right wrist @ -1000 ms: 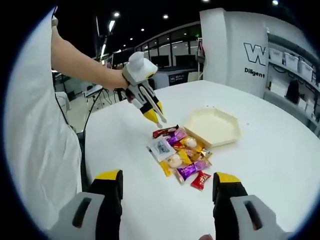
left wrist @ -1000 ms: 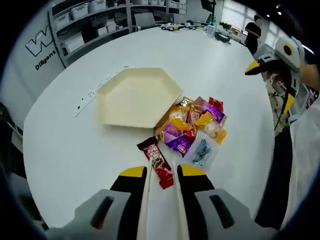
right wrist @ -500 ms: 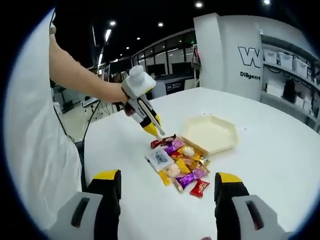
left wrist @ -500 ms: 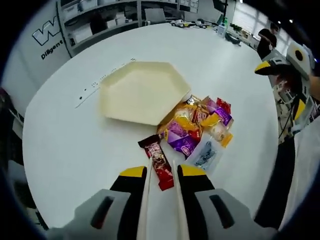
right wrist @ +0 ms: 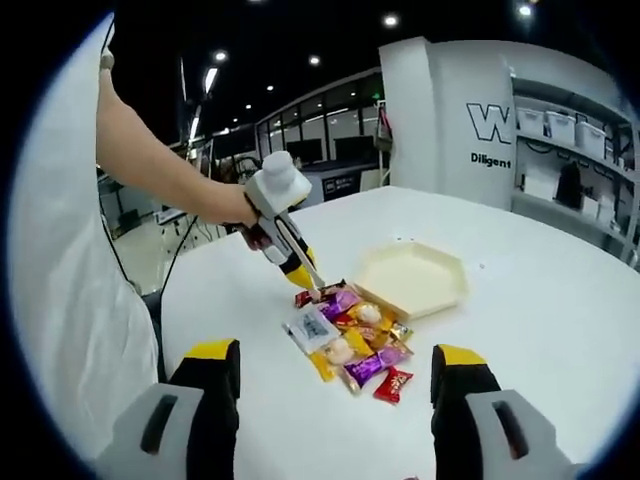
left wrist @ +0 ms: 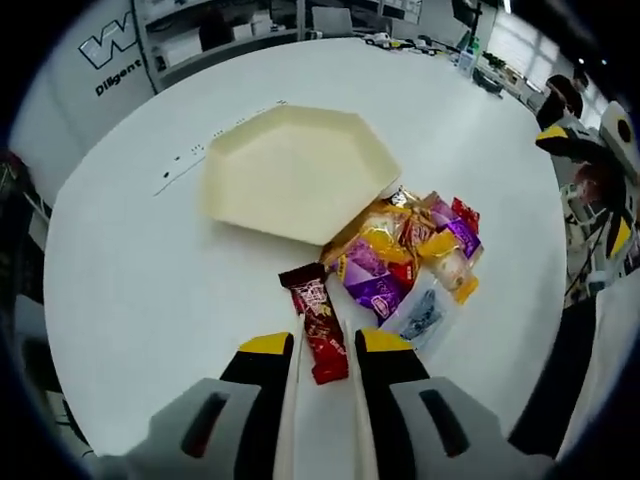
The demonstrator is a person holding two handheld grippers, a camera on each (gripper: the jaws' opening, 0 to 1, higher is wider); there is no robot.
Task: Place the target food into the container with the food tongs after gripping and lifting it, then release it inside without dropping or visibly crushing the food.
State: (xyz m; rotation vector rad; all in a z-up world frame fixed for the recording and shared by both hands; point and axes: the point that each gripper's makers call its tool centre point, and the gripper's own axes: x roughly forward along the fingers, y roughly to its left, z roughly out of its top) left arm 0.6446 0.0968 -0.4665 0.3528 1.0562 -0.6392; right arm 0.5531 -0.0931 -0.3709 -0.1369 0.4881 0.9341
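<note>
My left gripper (left wrist: 325, 345) is shut on a pair of pale food tongs (left wrist: 296, 400), whose two arms run forward between the yellow-tipped jaws. The tong tips straddle the near half of a red wrapped snack bar (left wrist: 316, 318) lying on the white table; I cannot tell whether they touch it. Just beyond it lies a pile of wrapped snacks (left wrist: 410, 250) against a cream hexagonal tray (left wrist: 300, 170), which is empty. In the right gripper view the left gripper (right wrist: 283, 225) points its tongs down at the bar (right wrist: 306, 296) beside the pile (right wrist: 350, 330) and tray (right wrist: 410, 275). My right gripper (right wrist: 335, 365) is open and holds nothing.
The round white table (left wrist: 130, 290) has bare surface left of the tray and its edge close below. The right gripper (left wrist: 590, 150) hangs at the right edge of the left gripper view. Shelves with bins (right wrist: 575, 130) stand behind, and a person's arm (right wrist: 150, 160) reaches in.
The left gripper has come forward and down, so the tong tips now sit either side of the red bar. The right gripper stays open and has drawn back slightly.
</note>
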